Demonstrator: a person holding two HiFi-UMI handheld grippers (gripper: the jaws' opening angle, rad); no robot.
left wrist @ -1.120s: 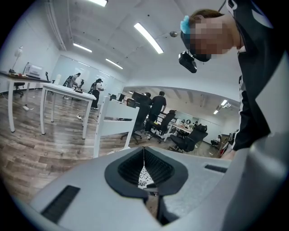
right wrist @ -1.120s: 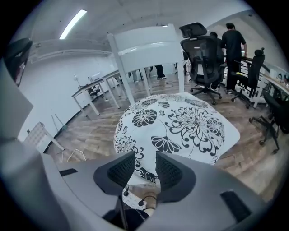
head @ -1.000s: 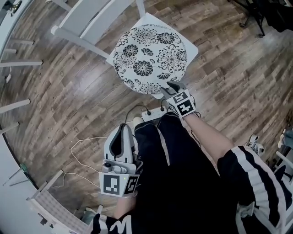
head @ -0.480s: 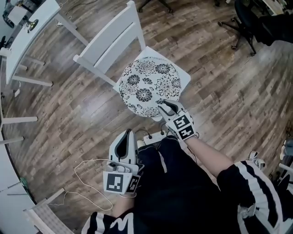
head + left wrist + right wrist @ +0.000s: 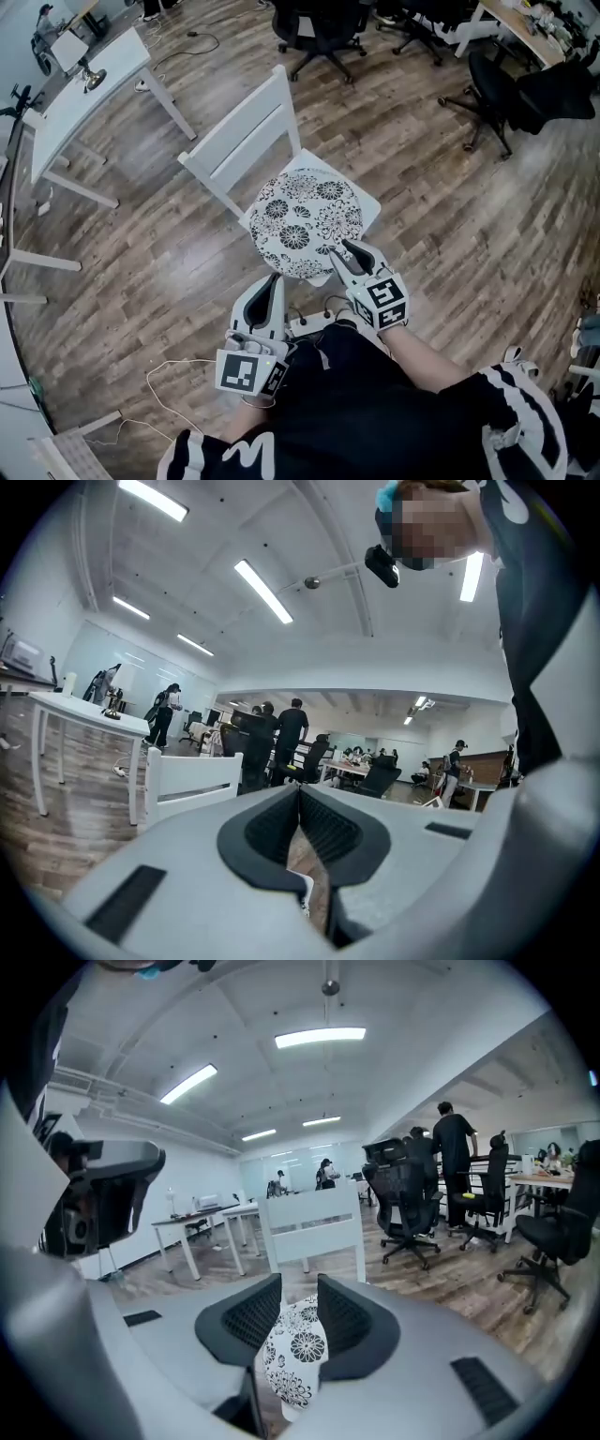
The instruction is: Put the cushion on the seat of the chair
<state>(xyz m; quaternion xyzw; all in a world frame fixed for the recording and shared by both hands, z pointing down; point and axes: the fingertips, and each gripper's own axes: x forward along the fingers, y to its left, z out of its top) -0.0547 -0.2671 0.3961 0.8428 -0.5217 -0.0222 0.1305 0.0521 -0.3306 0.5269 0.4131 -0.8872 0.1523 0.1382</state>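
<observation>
Black-and-white floral cushion [image 5: 300, 220] lies on the white chair [image 5: 239, 141], its near edge pinched in the jaws of the right gripper [image 5: 345, 251], which should part gently without dragging it, while the left gripper [image 5: 272, 284] idles, jaws pressed together.

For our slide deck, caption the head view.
Floral cushion on white chair seat; right gripper grips its near edge, left gripper off it.

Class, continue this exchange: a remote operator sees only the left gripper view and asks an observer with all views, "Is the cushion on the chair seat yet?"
Observer: Yes, the cushion lies on the white chair's seat, in front of its backrest.
Operator: Where is the right gripper?
Observer: The right gripper is shut on the cushion's near edge; floral fabric sits between its jaws.
Operator: Any trip hazard near me?
Observer: A white power strip with cables lies just short of the chair's front edge.
</observation>
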